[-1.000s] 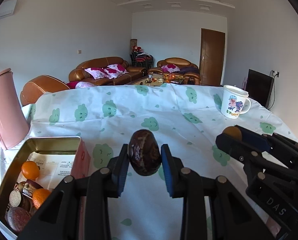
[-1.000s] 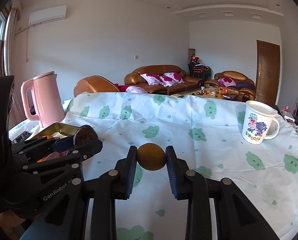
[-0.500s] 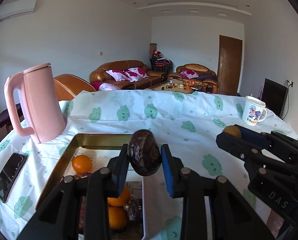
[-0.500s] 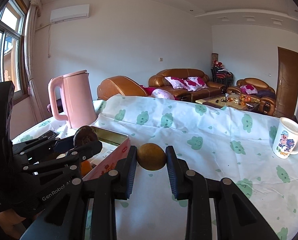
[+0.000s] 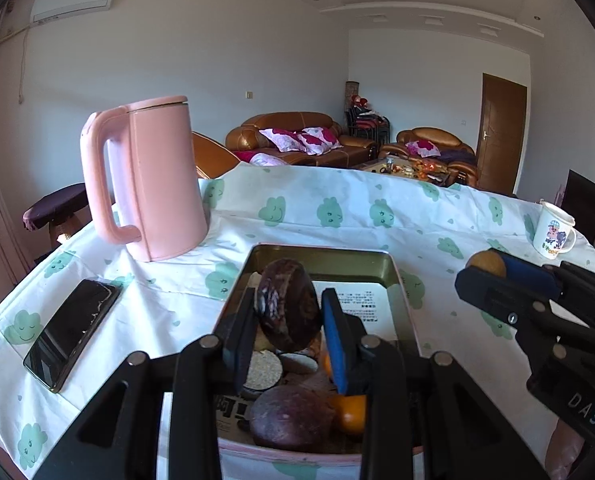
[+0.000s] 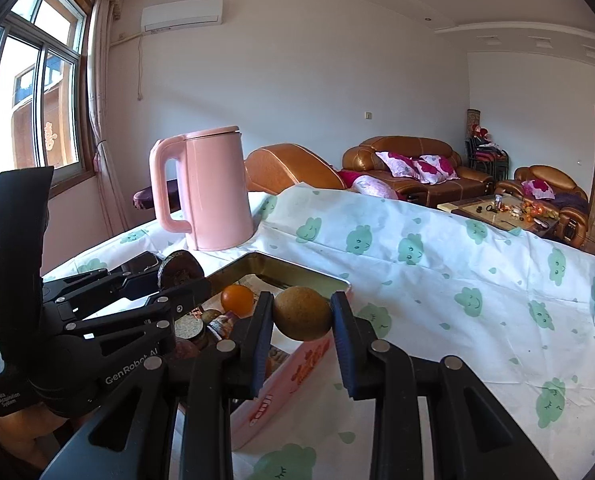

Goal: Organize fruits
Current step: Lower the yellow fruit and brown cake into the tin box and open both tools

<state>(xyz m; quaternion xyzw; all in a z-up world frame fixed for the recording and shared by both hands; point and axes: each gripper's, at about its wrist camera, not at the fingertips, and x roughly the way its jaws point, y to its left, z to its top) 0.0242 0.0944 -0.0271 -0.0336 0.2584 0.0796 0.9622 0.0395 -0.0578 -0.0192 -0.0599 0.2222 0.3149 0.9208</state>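
Living room, tabletop (image 5: 377, 220) under cloud-print cloth. Left hand-held gripper (image 5: 289, 320) clenched on dark fruit (image 5: 287, 304) above tin (image 5: 317, 254); right hand-held gripper (image 6: 302, 316) clenched on brown fruit (image 6: 302, 313), tin at its 9 o'clock. Advice: lower into tin's bare 12 o'clock end, then release gently.

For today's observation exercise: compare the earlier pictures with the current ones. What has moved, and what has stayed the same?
Both hands swung left across the table. The left gripper, carrying the dark wrinkled fruit, now hangs over the open tin; the right gripper, with the tan round fruit, is at the tin's right edge. Nothing was taken or released. The pink kettle, phone and mug look unmoved.
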